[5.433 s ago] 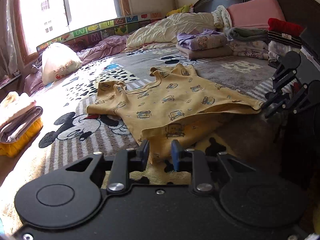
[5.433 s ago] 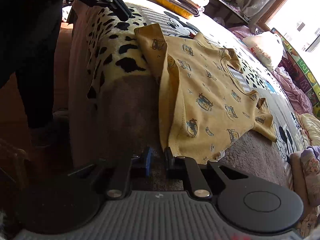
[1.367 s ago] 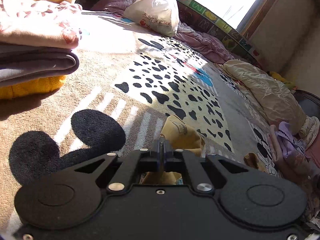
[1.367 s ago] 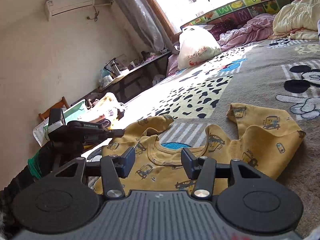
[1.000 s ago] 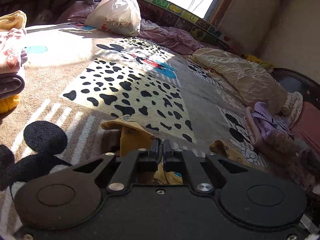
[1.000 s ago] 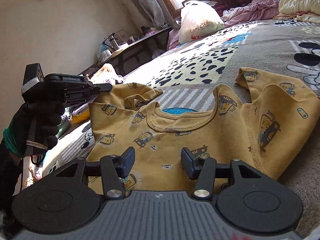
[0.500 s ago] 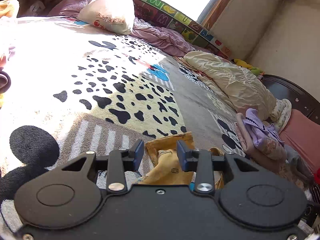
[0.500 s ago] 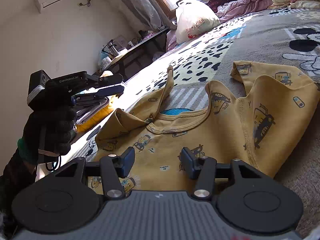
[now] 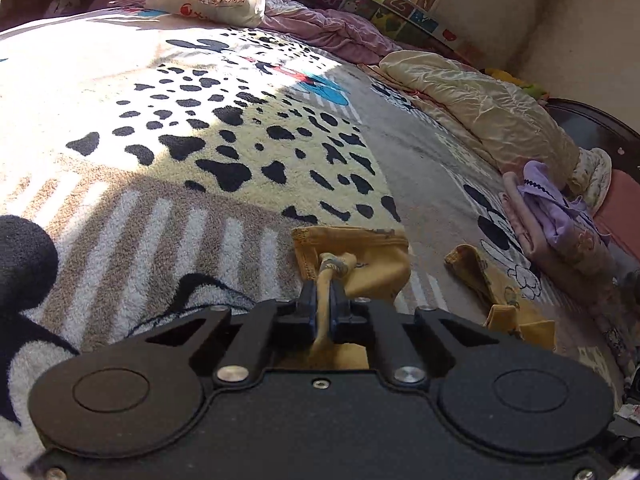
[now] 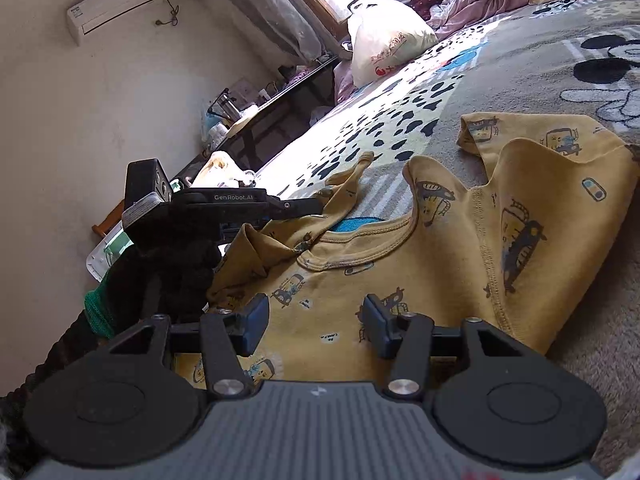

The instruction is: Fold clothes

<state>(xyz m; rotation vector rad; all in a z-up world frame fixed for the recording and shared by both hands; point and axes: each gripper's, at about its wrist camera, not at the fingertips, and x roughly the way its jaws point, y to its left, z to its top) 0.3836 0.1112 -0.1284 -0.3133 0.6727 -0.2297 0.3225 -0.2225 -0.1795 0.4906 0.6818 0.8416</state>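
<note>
Two grippers low over shirt (image 10: 440,264)

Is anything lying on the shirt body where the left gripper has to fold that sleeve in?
Nothing visible does. The left gripper is shut on the sleeve, and the shirt body is bare fabric. Only the right gripper hovers open over its lower part, jaws apart and holding nothing.

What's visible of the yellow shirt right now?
The yellow shirt is soft knit fabric printed with small cartoon vehicles, with a ribbed neckline and stitched seams. It lies mostly flat on the patterned blanket. The left gripper is shut on a bunched sleeve, lifting it; the right gripper hovers open above the body.
</note>
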